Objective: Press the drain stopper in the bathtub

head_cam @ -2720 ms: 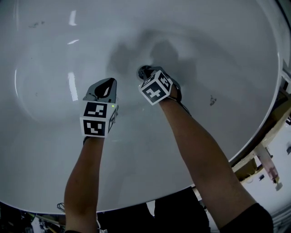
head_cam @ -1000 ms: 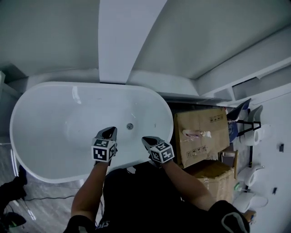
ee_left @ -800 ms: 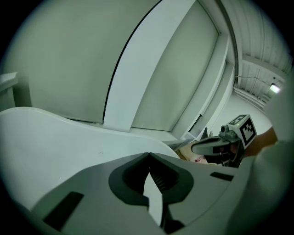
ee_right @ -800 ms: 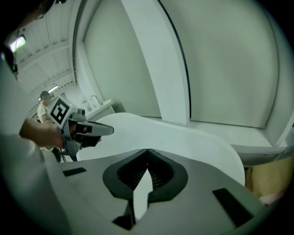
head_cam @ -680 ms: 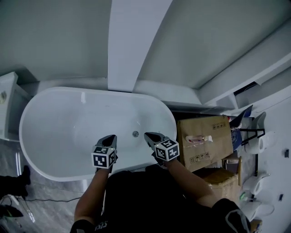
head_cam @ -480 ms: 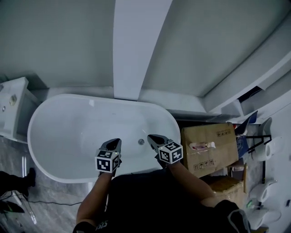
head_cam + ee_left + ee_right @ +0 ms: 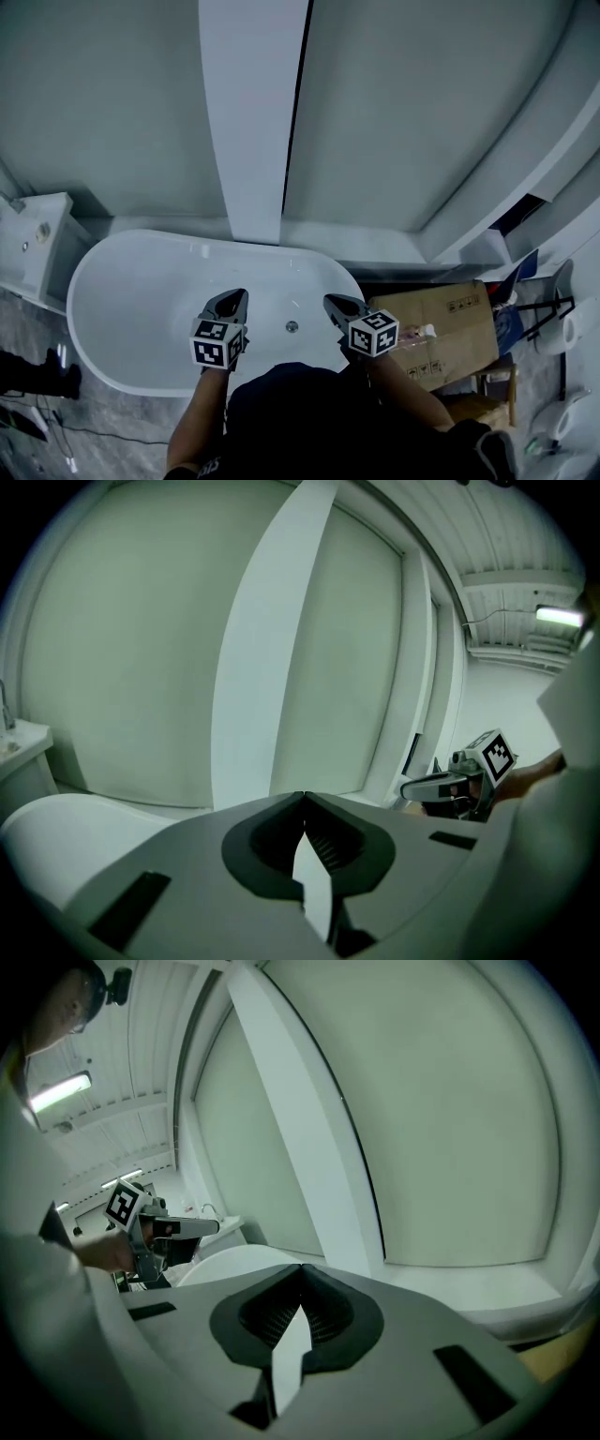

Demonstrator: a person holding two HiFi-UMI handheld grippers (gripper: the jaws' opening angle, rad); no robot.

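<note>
A white pillar (image 7: 251,112) runs up the grey wall toward 12 o'clock. Below it the white bathtub (image 7: 131,300) lies across the lower left of the head view, with a cardboard box (image 7: 455,323) just beside its end at 4 o'clock. The left gripper (image 7: 238,294) and right gripper (image 7: 329,301) hang above the tub's near rim, well apart, each with its jaws together and nothing between them. The drain stopper (image 7: 292,326) sits on the tub floor between the two, at 6 o'clock, untouched.
</note>
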